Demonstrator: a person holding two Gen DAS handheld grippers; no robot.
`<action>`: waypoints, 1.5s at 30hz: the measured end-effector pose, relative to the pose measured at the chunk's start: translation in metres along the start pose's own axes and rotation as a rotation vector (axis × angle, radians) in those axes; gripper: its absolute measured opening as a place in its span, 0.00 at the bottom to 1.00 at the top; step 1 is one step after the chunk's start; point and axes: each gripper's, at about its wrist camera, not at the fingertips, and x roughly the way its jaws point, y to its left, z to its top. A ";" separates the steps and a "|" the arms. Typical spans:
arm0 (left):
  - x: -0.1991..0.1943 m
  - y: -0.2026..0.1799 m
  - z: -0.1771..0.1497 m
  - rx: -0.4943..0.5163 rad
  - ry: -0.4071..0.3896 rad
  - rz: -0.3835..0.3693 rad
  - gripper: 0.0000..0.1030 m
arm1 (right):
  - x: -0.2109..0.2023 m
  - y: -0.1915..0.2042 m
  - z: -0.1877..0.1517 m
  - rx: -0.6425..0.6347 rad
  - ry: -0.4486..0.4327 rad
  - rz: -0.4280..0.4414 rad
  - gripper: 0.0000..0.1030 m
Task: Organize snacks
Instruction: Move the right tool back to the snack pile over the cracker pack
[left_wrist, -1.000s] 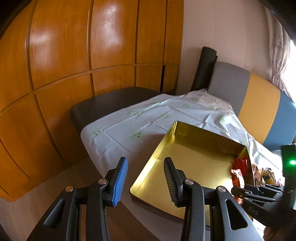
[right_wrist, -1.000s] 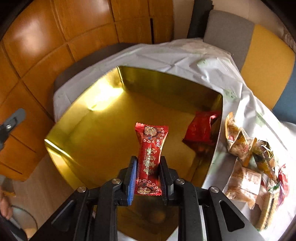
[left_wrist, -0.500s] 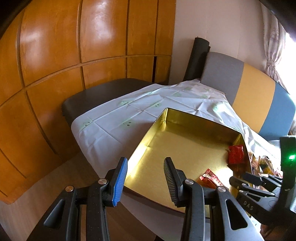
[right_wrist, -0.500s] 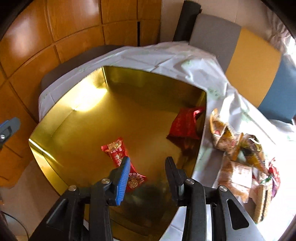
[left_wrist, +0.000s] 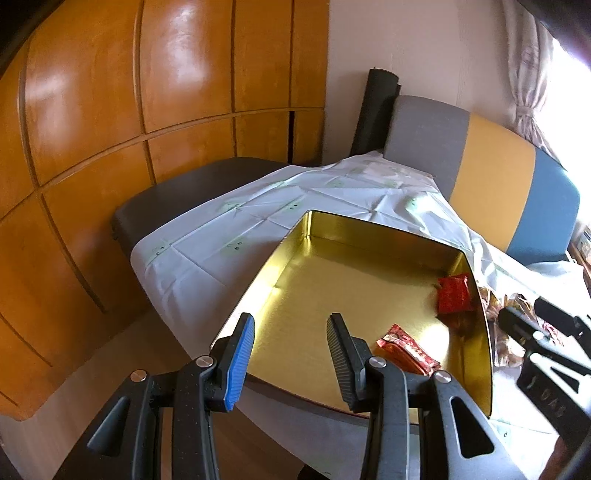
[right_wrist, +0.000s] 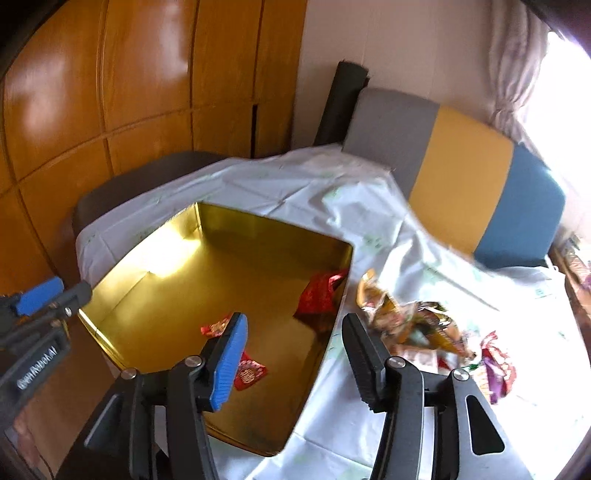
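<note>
A gold tin tray (left_wrist: 325, 288) (right_wrist: 177, 295) lies on a white cloth. In it lie a long red candy wrapper (left_wrist: 408, 352) (right_wrist: 251, 373) near the front and a red packet (left_wrist: 453, 293) (right_wrist: 319, 295) at its right wall. Several loose snack packets (right_wrist: 417, 321) lie on the cloth right of the tray. My left gripper (left_wrist: 291, 358) is open and empty above the tray's front left edge. My right gripper (right_wrist: 295, 354) is open and empty above the tray's front right corner, raised over the candy.
The white cloth (left_wrist: 258, 221) covers a dark low table (left_wrist: 177, 192). A grey, yellow and blue sofa back (right_wrist: 461, 177) stands behind. Orange wood panels (left_wrist: 110, 110) fill the left. The right gripper's body shows at the right edge of the left wrist view (left_wrist: 546, 354).
My right gripper opened and dropped the long red candy into the tray, then rose and swung right. The left gripper drew back a little and stays open.
</note>
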 end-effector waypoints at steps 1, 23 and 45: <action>-0.001 -0.002 0.000 0.006 -0.003 -0.001 0.40 | -0.004 -0.002 0.001 0.002 -0.011 -0.010 0.54; -0.011 -0.037 -0.001 0.098 -0.009 -0.005 0.40 | -0.025 -0.032 -0.005 0.052 -0.080 -0.045 0.56; -0.006 -0.110 -0.009 0.269 0.057 -0.190 0.40 | 0.041 -0.212 -0.080 0.137 0.264 -0.116 0.68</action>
